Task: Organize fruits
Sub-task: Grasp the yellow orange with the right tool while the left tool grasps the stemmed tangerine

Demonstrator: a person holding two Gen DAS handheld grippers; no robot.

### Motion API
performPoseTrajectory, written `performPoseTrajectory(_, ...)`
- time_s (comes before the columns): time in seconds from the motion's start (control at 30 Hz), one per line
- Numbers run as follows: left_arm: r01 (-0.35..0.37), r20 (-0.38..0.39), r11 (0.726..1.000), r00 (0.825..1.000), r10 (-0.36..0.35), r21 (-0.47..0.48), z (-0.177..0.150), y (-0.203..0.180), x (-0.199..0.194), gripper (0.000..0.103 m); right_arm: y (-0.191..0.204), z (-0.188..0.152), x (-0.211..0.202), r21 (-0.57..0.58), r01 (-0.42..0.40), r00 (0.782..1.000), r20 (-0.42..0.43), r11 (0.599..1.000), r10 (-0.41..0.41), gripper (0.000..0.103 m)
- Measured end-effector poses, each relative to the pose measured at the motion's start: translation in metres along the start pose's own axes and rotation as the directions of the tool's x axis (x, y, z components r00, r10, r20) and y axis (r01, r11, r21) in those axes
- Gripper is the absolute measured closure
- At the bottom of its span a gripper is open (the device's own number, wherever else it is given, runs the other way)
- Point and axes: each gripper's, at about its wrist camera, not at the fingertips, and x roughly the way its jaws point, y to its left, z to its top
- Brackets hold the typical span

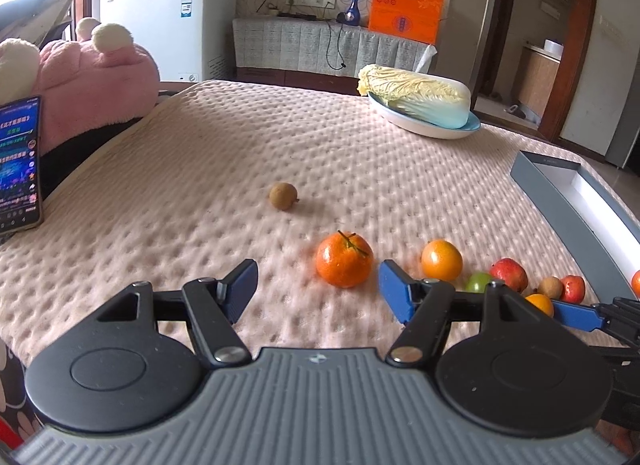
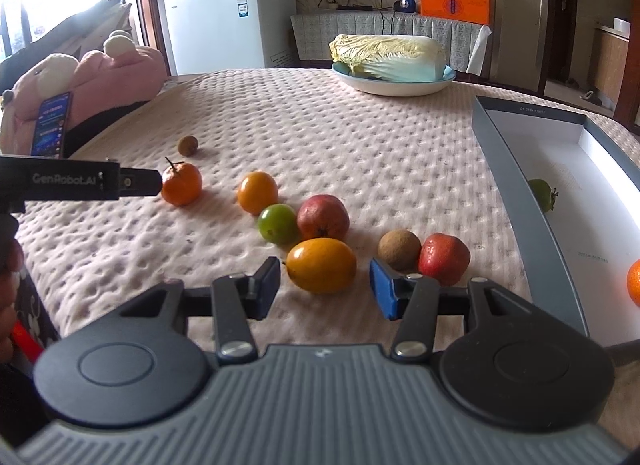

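Left tongs: your left gripper [image 1: 318, 291] stands wide open and holds nothing; the stemmed orange mandarin [image 1: 344, 260] lies just beyond the gap between the blue pads, so you look lined up to take it.
Right tongs: your right gripper [image 2: 325, 284] is also spread wide and empty, with the oval yellow-orange fruit [image 2: 321, 265] between its tips, untouched.
Loose fruit: a round orange fruit [image 2: 257, 192], a green fruit [image 2: 277, 223], two red fruits [image 2: 322, 216] [image 2: 444, 258] and a brown fruit [image 2: 399, 249] cluster near you; another small brown one [image 2: 188, 145] sits far left, apart.
Destination: the grey-walled, white-floored shallow box [image 2: 516, 193] on the right already holds a green fruit [image 2: 542, 194] and an orange one [image 2: 634, 282], so it seems the collecting place.
Writing: "GenRobot.AI" reads on the left tool's side in the right view; the box's small print is too small to read.
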Motion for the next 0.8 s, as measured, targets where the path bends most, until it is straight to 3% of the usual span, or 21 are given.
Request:
performPoseTrajectory(0.23,-0.015,-0.017,1.000,1.000,0.016,0.015,0.002,-0.001,0.017,0.031,0.007,0.001,0.008,-0.036,0.008,1.000,-0.010,0.999,-0.008,0.050)
performPoseTrajectory(0.27,-0.017,-0.022,1.000,1.000,0.018,0.012,0.002,0.000,0.020,0.031,0.008,0.001,0.009,-0.038,0.009,1.000,-0.011,0.999,-0.010,0.051)
performPoseTrajectory(0.3,-0.019,-0.024,1.000,1.000,0.019,0.009,0.002,0.000,0.022,0.031,0.008,0.002,0.009,-0.038,0.008,1.000,-0.012,0.999,-0.008,0.059)
performPoseTrajectory(0.8,-0.015,-0.031,1.000,0.999,0.015,-0.020,0.003,-0.010,0.045,0.032,-0.006,0.000,-0.010,-0.024,-0.037,0.997,-0.062,0.999,0.035,0.059)
